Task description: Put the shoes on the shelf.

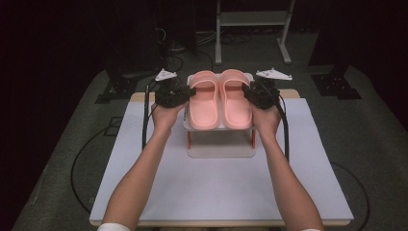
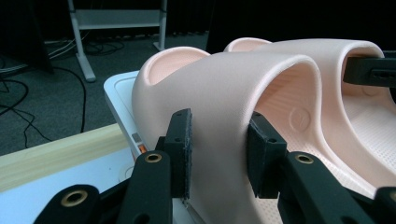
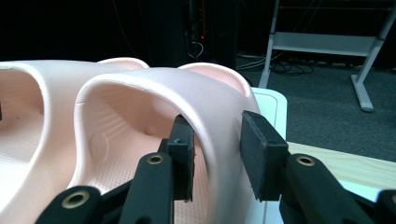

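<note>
Forearms stretched forward, level | left gripper clamped strap of left sandal | right gripper straddled right sandal strap, grip uncertain | sandals side by side on white rack

I can read no words, brand names or numbers anywhere from here. The nearest thing to a sign is a small round embossed mark on the inner wall of each pink slipper, seen in both gripper views, and its content is too faint for me to make out.
</note>
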The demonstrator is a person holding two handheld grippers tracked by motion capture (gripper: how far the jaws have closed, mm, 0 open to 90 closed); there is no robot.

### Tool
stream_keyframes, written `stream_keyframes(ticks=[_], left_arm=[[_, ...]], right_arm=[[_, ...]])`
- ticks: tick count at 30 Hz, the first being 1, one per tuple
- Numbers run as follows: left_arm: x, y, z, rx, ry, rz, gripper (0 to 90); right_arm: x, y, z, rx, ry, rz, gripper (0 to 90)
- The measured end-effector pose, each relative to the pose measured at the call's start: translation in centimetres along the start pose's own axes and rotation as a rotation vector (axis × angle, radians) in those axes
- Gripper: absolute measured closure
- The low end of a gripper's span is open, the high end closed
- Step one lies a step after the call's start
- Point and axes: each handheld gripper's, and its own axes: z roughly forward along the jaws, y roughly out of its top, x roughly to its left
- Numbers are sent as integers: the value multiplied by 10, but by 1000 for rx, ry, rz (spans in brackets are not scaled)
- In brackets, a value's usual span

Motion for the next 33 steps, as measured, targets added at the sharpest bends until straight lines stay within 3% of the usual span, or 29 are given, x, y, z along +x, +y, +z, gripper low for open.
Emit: stream_keyframes(ticks=[9,26,33], left_arm=[[0,3,6,8,1,7,651],[2,6,18,-1,6,-4,647],[5,8,23,-4,8,-5,644]], right_arm=[[-6,1,2,12,28,17,643],[-14,4,8,16,36,-21,642],[-17,6,13,17,36,-17,642]])
